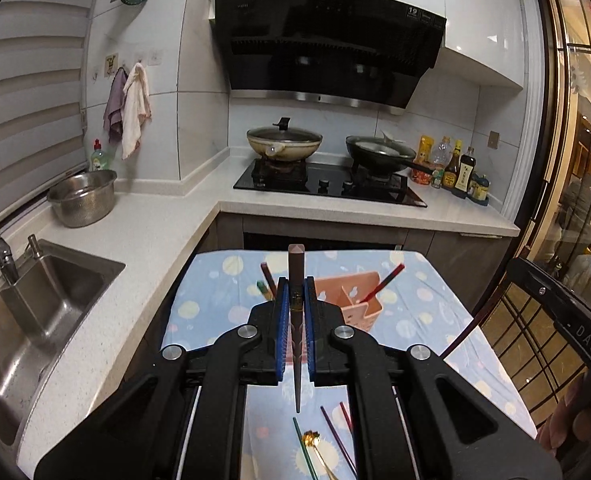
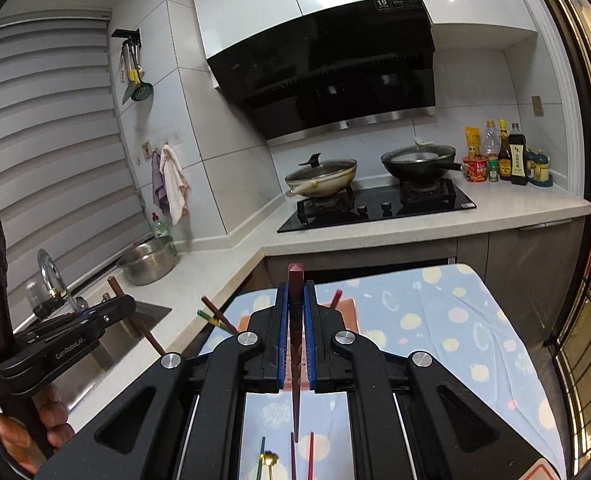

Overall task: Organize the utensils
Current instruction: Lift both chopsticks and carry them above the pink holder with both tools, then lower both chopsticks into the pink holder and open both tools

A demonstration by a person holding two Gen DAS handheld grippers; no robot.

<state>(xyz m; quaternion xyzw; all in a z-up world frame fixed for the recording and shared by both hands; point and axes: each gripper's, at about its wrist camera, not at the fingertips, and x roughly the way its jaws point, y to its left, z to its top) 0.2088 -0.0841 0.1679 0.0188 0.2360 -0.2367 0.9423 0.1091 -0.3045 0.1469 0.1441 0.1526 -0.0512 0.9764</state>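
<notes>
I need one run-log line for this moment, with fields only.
left gripper: shut on brown chopstick | right gripper: shut on dark red chopstick | pink utensil holder: on table, chopsticks inside

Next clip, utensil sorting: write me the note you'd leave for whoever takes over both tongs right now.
Left tongs: shut on a dark brown chopstick, held upright above the table.
Right tongs: shut on a dark red chopstick, likewise upright.
Pink holder: on the blue patterned cloth, ahead of both tongs. It already holds several chopsticks, including a red one.
Left on the cloth near you: a green chopstick, a gold spoon, purple and red chopsticks.
To do: drop the two held sticks into the holder, then collect the rest.
</notes>
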